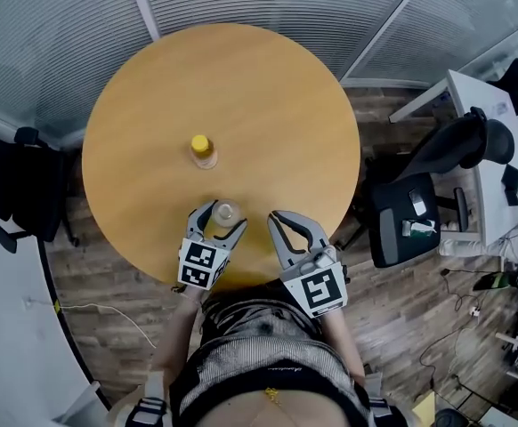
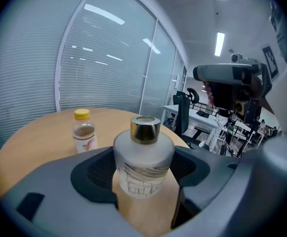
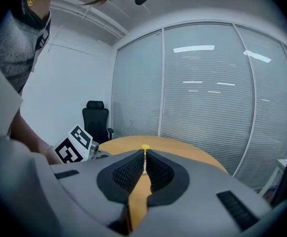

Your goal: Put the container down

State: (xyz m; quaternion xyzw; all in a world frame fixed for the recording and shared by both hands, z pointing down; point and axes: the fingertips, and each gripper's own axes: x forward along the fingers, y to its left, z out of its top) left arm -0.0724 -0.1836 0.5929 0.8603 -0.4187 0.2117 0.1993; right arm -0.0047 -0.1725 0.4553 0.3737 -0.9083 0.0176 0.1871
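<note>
A frosted glass container (image 1: pixel 225 212) (image 2: pixel 143 167) with a gold cap stands between the jaws of my left gripper (image 1: pixel 223 217) (image 2: pixel 144 174), near the front edge of the round wooden table (image 1: pixel 268 96). Both pads press against its sides, and its base is at or just above the tabletop. To its right, my right gripper (image 1: pixel 279 218) (image 3: pixel 144 158) hovers over the table edge with its jaws shut on nothing. A small bottle (image 1: pixel 203 150) (image 2: pixel 84 131) with a yellow cap stands upright near the table's centre; only its cap (image 3: pixel 145 147) shows above the right jaws.
Glass walls with blinds curve behind the table. A black office chair (image 1: pixel 416 205) and a white desk (image 1: pixel 486 140) with clutter stand to the right. Another black chair (image 1: pixel 26 185) is on the left. Wood flooring surrounds the table.
</note>
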